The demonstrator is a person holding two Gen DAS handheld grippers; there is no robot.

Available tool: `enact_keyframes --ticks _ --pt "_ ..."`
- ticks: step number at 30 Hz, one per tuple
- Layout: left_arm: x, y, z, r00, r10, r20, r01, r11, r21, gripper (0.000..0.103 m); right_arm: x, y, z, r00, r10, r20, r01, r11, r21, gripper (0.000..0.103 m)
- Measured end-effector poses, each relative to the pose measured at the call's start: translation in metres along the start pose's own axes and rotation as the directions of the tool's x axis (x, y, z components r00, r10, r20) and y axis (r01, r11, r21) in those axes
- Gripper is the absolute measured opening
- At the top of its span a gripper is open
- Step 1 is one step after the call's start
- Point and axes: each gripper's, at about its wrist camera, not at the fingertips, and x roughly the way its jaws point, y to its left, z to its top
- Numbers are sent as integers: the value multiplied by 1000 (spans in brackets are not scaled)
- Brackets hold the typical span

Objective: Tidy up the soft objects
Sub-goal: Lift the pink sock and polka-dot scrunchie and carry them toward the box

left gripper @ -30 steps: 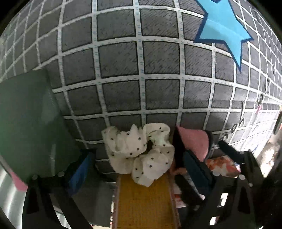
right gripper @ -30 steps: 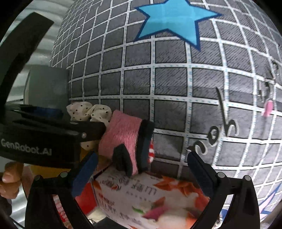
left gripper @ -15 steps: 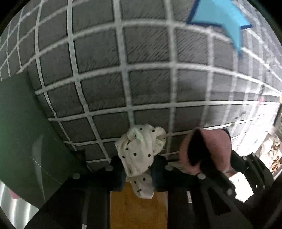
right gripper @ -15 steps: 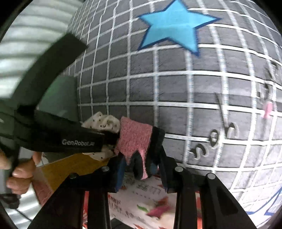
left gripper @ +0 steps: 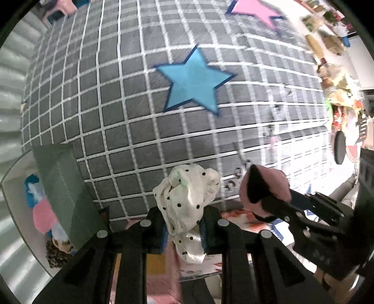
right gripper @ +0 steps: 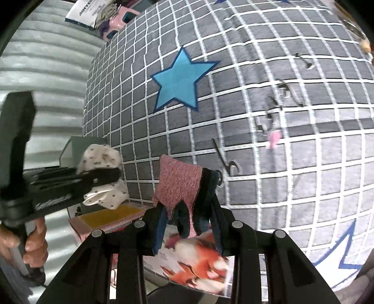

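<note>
Left of the blue star (left gripper: 194, 81), past the rug (left gripper: 131, 131) edge, a grey-green bin (left gripper: 67, 194) stands open. In it you can see blue, pink and leopard-print soft things; their count is unclear. Your left gripper (left gripper: 184, 231) has its fingers pinching one white dotted scrunchie (left gripper: 187, 201), held up below the star. Your right gripper (right gripper: 187, 224) has its fingers pinching one pink and black glove (right gripper: 180, 187), also held up below the star, to the right of the scrunchie. Under both lie two printed boxes: a yellow-topped one (right gripper: 112, 215) and one with red and orange print (right gripper: 198, 264). One pink star (left gripper: 254, 9) lies beyond the blue star.
</note>
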Motion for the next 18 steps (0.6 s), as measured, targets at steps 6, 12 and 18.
enact_keyframes --ticks 6,12,18 --pt "-29 -13 -28 997 -13 78 15 1000 -24 23 -20 -5 -11 1000 -1 19 1 1000 -20 35" --pt "-52 -11 -54 988 -3 155 13 998 -68 23 -34 -3 -26 1000 -5 14 6 998 -61 35" --pt "-75 11 -71 974 -16 228 33 997 -71 23 -52 23 -42 999 -2 48 7 995 -101 35"
